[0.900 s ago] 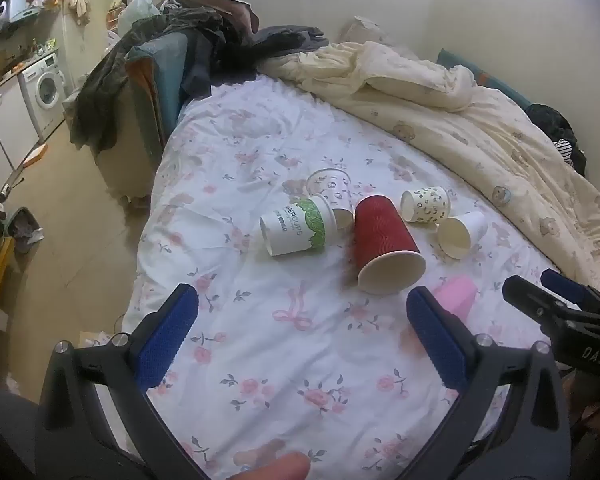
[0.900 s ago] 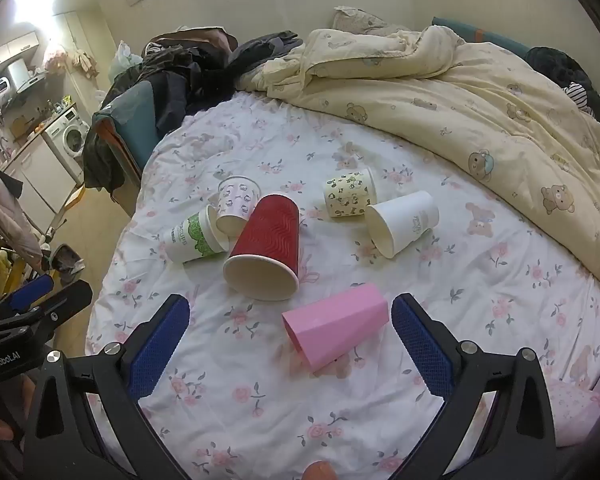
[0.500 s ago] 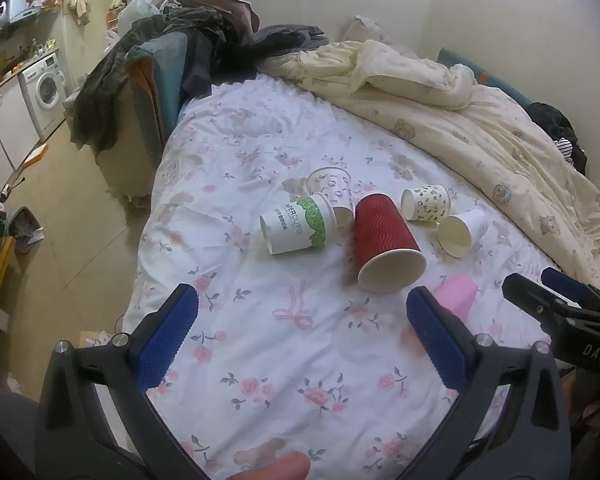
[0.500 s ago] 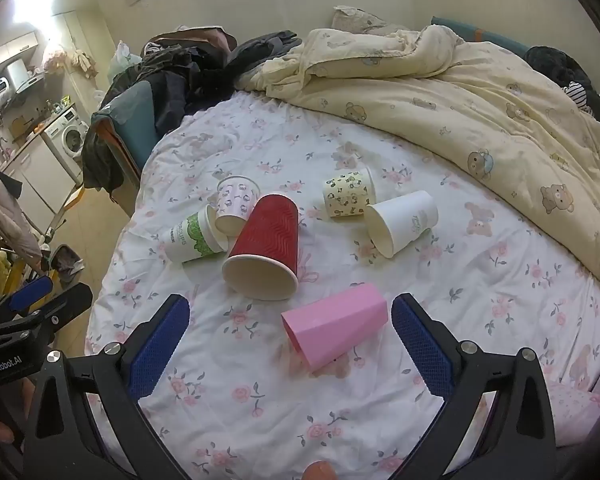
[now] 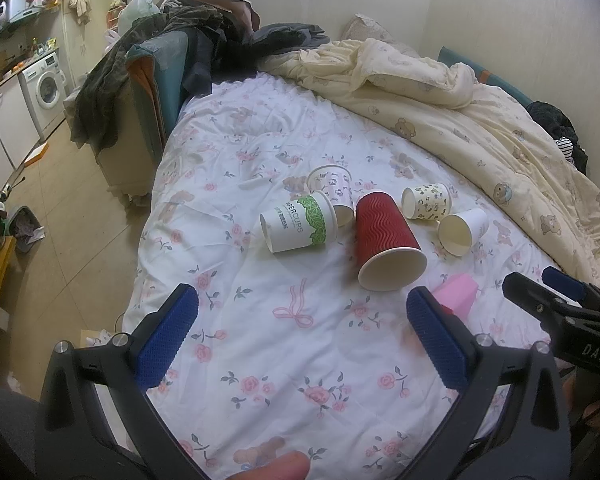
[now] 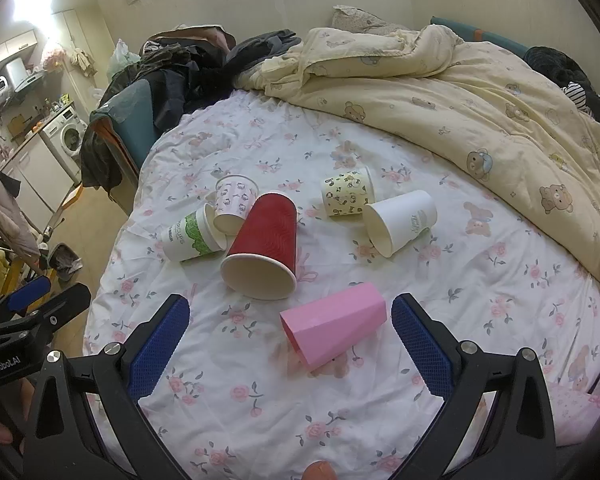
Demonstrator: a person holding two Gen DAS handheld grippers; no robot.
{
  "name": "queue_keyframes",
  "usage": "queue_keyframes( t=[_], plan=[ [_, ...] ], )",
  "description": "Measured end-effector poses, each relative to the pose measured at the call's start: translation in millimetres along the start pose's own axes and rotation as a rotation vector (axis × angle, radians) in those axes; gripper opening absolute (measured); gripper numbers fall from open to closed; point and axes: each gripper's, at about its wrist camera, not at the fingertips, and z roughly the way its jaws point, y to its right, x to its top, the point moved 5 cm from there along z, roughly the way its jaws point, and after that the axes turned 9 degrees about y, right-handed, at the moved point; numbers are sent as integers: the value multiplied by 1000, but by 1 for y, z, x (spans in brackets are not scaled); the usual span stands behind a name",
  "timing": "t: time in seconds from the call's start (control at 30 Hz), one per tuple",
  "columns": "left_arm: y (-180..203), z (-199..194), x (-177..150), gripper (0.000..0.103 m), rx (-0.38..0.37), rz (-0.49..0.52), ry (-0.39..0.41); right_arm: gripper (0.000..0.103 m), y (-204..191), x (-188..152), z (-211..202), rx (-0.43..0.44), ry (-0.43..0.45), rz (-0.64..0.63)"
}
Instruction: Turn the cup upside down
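Several paper cups lie on their sides on the floral bedsheet (image 5: 300, 360). A red ribbed cup (image 5: 386, 244) (image 6: 266, 246) lies in the middle with its mouth toward me. A green-and-white cup (image 5: 298, 228) (image 6: 190, 236) and a pink-patterned cup (image 5: 334, 192) (image 6: 234, 204) lie left of it. A yellow-patterned cup (image 6: 346, 196), a plain white cup (image 6: 400, 222) and a pink cup (image 6: 334, 326) (image 5: 458, 294) lie to the right. My left gripper (image 5: 300, 340) is open and empty, short of the cups. My right gripper (image 6: 290, 344) is open, and the pink cup lies just ahead between its fingers.
A rumpled cream duvet (image 6: 480, 92) covers the bed's far and right side. A chair piled with dark clothes (image 5: 160, 60) stands at the bed's left edge. The floor (image 5: 60, 220) drops off to the left, with a washing machine (image 5: 46, 88) beyond.
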Motion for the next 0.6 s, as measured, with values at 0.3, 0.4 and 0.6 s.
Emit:
queue_keyframes(
  t=[0.3,0.4,0.6],
  plan=[
    [0,0,0,103,1,1,-1,103,0,0,4,-2,-2,-3],
    [0,0,0,103,0,1,-1,103,1,0,4,-2,-4,-3],
    [0,0,0,103,2,5,5,103,3,-1,4,-3,-7,-3]
  ],
)
